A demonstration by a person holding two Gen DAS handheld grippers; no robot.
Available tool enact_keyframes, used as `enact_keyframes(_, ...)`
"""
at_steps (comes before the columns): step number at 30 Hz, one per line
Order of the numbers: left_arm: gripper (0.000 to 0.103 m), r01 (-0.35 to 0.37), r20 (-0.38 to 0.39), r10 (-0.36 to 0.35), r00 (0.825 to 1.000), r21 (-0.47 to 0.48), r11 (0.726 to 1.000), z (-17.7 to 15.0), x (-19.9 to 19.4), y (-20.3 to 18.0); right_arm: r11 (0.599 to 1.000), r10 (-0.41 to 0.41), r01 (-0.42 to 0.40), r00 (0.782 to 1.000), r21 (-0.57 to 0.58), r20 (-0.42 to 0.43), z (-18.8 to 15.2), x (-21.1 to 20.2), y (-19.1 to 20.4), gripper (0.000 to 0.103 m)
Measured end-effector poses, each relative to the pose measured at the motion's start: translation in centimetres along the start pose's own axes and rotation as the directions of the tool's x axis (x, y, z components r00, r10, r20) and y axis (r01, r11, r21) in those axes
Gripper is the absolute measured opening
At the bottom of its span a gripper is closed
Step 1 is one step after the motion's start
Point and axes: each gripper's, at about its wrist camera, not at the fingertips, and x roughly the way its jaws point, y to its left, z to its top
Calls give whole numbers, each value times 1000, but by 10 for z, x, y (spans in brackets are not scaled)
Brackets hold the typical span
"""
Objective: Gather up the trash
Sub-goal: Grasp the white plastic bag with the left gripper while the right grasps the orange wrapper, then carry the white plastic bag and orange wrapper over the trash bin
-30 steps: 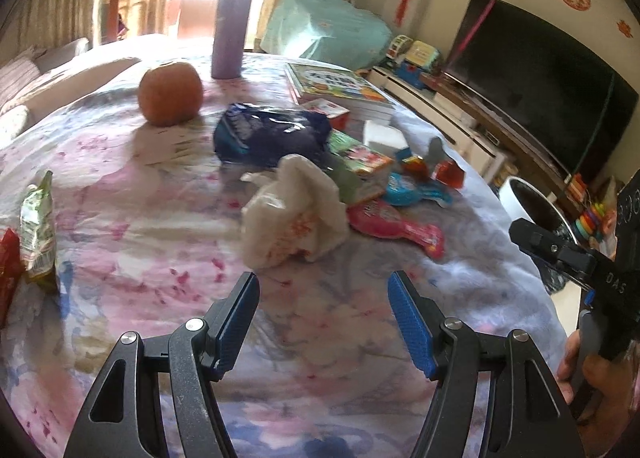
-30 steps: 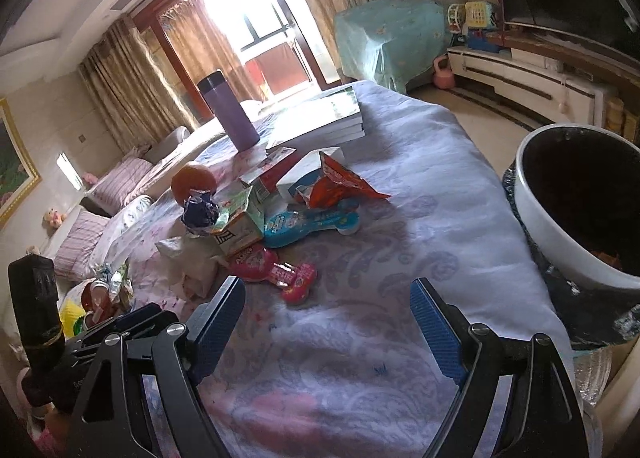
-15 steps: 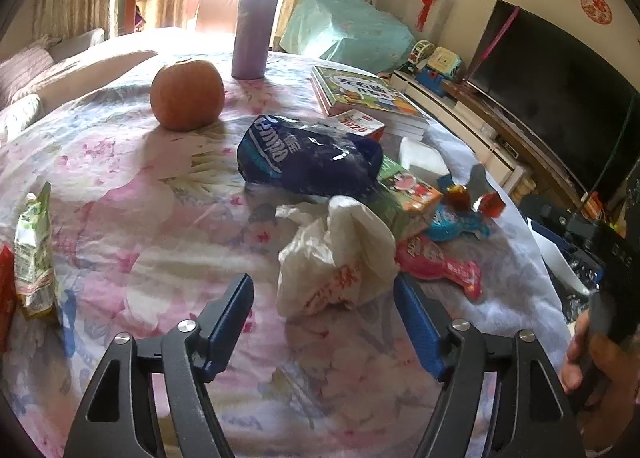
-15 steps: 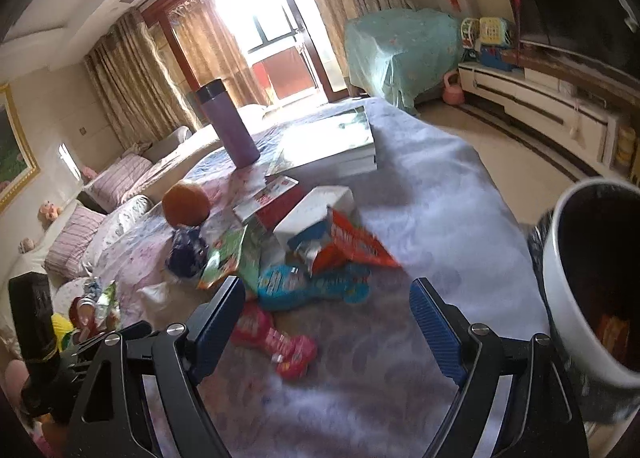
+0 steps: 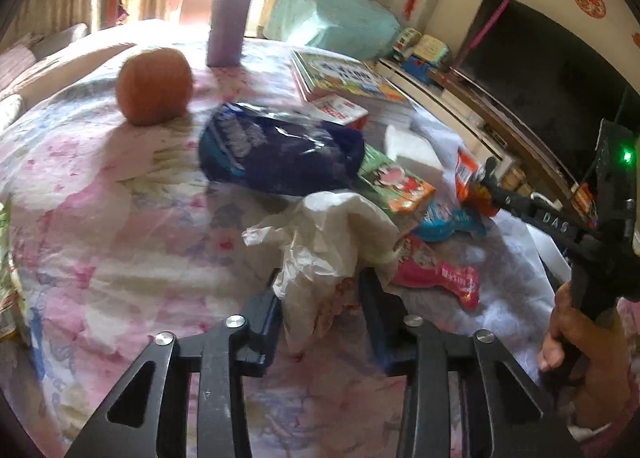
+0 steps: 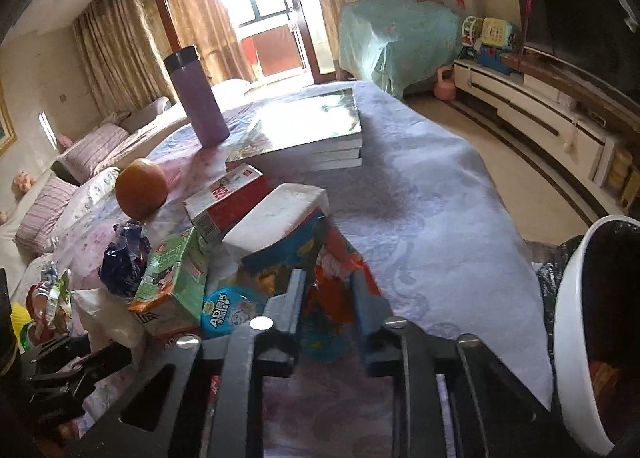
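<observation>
Left gripper [image 5: 320, 298] clamps crumpled white plastic bag [image 5: 328, 242] on floral tablecloth [image 5: 100, 238], near dark blue snack bag [image 5: 280, 150]. Right gripper [image 6: 328, 298] pinches orange-red wrapper [image 6: 332, 278] — wrapper sits among blue packet [image 6: 228, 310], green juice carton [image 6: 172, 274], tissue pack [image 6: 276, 214]. White bin [image 6: 580, 338] at table edge, right side.

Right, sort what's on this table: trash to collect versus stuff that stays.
Trash:
white plastic bag
blue snack bag
orange wrapper
pink wrapper
bin

Stays:
orange
purple flask
books
</observation>
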Motion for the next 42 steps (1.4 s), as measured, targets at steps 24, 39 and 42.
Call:
enact_keyframes(24,28,155,40,-160,986,115,981,-14,-28,-49,990,49,-65,991,127,123,-31,-93,-31,10)
enact_keyframes(39,28,210,0,-214,977,201,957,-14,-15,-107,975,-6,-29,988,222,153,-57,-130,-70,10)
enact_keyframes(42,28,220,-6,-224,974,218,951,-14,-12,-118,970,-24,-15,987,243,159,-61,-137,-79,10)
